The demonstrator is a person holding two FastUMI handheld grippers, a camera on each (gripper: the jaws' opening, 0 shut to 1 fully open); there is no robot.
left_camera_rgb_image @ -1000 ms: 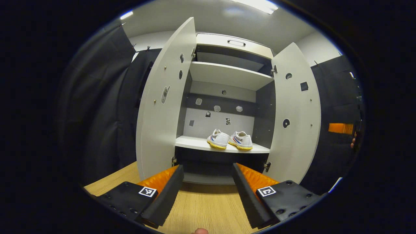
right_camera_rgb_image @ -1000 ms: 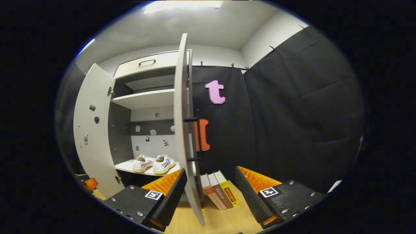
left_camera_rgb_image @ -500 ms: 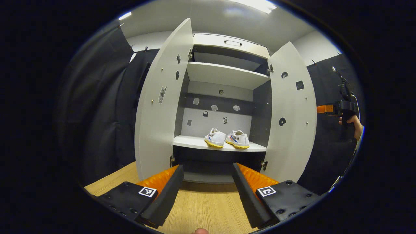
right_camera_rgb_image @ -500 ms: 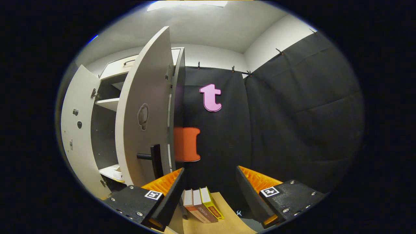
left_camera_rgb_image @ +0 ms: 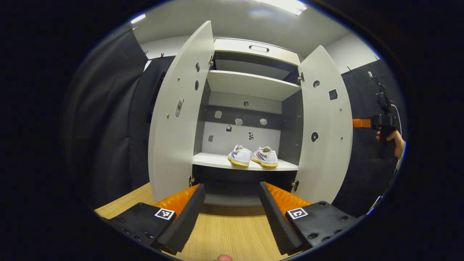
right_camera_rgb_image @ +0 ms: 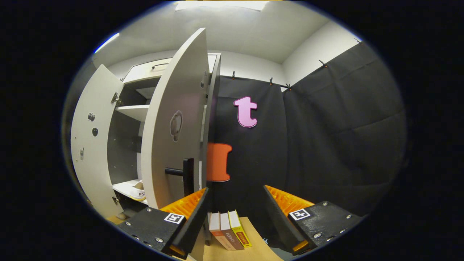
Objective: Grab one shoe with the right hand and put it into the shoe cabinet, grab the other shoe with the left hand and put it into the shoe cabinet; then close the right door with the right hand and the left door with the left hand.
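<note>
— Since a second ago: right gripper (right_camera_rgb_image: 232, 217) swung out past the right door (right_camera_rgb_image: 170, 127), now facing its outer side and black handle (right_camera_rgb_image: 186, 175); before, looking at the door's edge. Left gripper (left_camera_rgb_image: 232, 214) almost unmoved.

— State of the tongs?

— Both released, fingers spread wide, grasping nothing. Left one hovering low over the wooden floor (left_camera_rgb_image: 228, 232), in front of the cabinet (left_camera_rgb_image: 250, 83).

— And beyond the fingers?

— Near the right gripper, three books (right_camera_rgb_image: 228, 233) standing on the floor just beside the door's lower corner. Farther, in the left gripper view, both shoes (left_camera_rgb_image: 253, 156) side by side on the lower shelf (left_camera_rgb_image: 210, 160), touching or nearly so. Both doors open; left door (left_camera_rgb_image: 177, 116) wide open. At the far right, a hand (left_camera_rgb_image: 393, 139) holding the other gripper beside the right door.

— So, shoes done, doors remaining?

— Probably yes. Next, likely pushing the right door.

— Risks?

— Pushing near the hinge: little leverage, door stopping half-way. Catching a finger behind the handle. Sweeping low: knocking the books over. Closing fast: rebound, door left ajar.
</note>
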